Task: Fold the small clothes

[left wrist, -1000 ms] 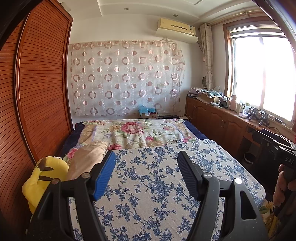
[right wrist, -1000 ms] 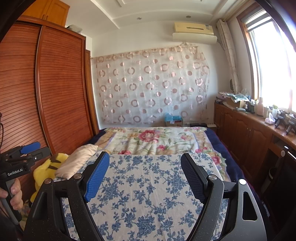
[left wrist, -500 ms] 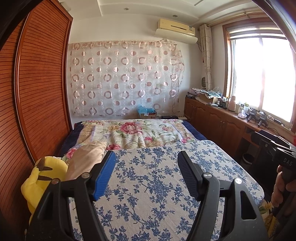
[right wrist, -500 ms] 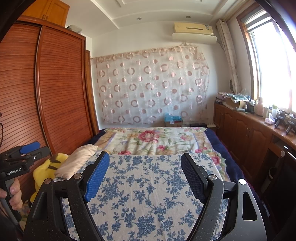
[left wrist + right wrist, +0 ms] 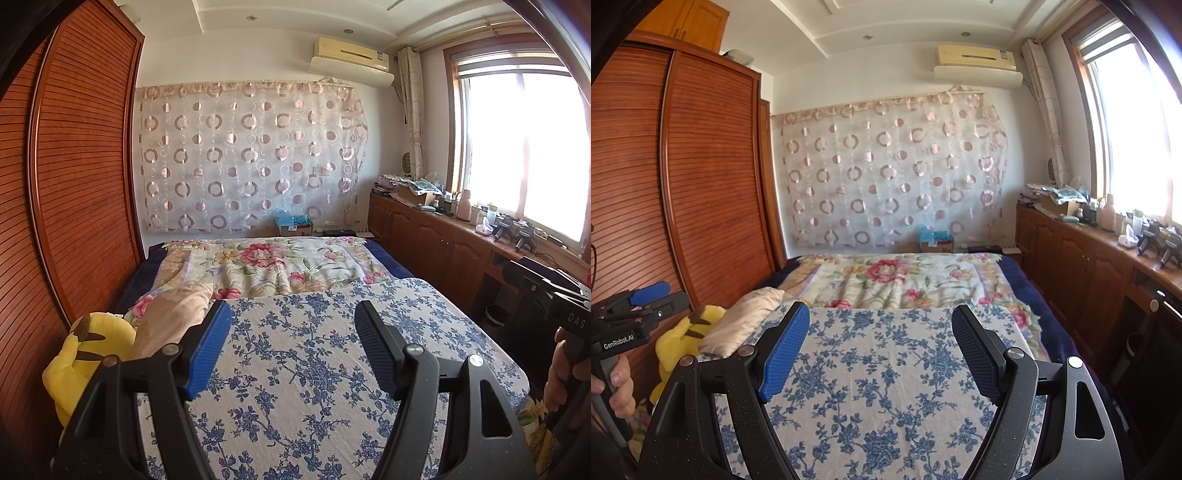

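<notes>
While both the left gripper [image 5: 293, 345] and right gripper [image 5: 879, 349] hang open and empty, no small clothes show on the blue-flowered sheet [image 5: 314, 369] at lower centre.

Under my black fingers [image 5: 207, 347] with their blue pads lies a white cloth [image 5: 306, 354] printed with blue flowers. At twelve o'clock, a cream quilt [image 5: 280, 262] with pink roses; at nine, a yellow plush [image 5: 81, 350] and beige pillow [image 5: 173, 314]; reddish-brown wardrobe [image 5: 81, 184].

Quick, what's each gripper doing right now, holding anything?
Left gripper: open, holding nothing, above the bed cover.
Right gripper: open, holding nothing.
</notes>
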Available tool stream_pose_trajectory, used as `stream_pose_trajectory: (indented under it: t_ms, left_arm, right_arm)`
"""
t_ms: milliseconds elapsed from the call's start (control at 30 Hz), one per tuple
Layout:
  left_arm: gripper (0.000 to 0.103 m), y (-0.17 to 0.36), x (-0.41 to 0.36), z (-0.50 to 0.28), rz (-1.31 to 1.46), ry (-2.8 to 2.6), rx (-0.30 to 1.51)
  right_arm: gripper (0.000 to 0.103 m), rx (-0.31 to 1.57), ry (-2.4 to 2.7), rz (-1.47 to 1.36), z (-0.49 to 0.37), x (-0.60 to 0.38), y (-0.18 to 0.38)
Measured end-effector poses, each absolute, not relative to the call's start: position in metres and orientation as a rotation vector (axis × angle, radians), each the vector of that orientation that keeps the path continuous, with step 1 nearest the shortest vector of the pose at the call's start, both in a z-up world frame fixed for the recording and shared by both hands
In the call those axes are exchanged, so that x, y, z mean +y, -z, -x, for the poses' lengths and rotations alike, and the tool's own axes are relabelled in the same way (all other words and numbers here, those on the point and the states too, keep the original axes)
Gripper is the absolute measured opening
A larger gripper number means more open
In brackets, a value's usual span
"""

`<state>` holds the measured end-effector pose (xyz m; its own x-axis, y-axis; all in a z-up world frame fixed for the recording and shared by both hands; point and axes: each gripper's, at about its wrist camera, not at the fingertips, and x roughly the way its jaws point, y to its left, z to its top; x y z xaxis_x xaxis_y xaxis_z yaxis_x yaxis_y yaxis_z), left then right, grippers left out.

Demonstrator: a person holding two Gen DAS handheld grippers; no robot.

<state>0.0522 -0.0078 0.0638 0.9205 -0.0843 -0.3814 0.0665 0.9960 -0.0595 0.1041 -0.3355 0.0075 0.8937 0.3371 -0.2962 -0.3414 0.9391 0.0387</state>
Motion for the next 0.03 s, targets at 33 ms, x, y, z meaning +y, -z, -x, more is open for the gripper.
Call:
stream_pose_trajectory:
  t_ms: [33]
  left_arm:
    - [0.070,-0.0652,-0.0068,-0.0533,0.044,0.077,0.394]
  right_arm:
    - [0.081,0.305,-0.352,0.014,-0.1042,-0.3356,-0.0074]
